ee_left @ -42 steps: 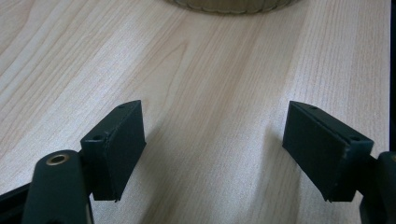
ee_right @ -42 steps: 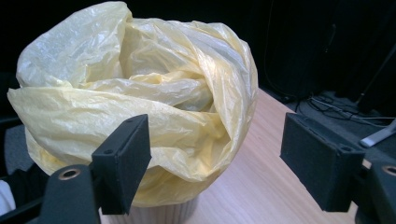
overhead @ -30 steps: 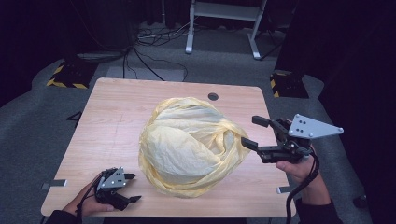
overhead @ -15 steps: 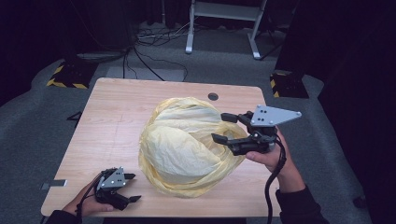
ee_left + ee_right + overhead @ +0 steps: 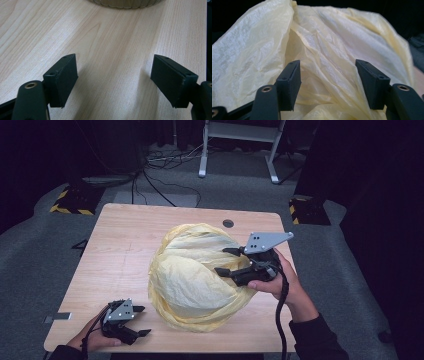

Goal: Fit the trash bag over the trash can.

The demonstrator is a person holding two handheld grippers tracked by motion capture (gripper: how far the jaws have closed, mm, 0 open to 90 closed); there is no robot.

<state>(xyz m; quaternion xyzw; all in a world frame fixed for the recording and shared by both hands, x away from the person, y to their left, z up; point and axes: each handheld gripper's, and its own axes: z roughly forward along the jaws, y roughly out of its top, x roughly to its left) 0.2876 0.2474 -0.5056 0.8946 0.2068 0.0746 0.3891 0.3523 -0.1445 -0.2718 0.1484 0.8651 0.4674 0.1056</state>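
Both tools gape; right tool meets bag (crinkled).

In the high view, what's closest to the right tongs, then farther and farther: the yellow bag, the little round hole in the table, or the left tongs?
1. Yellow bag: right at the right tongs, mid-table.
2. Round hole: beyond them, near the table's far edge.
3. Left tongs: farthest, at the near left corner.
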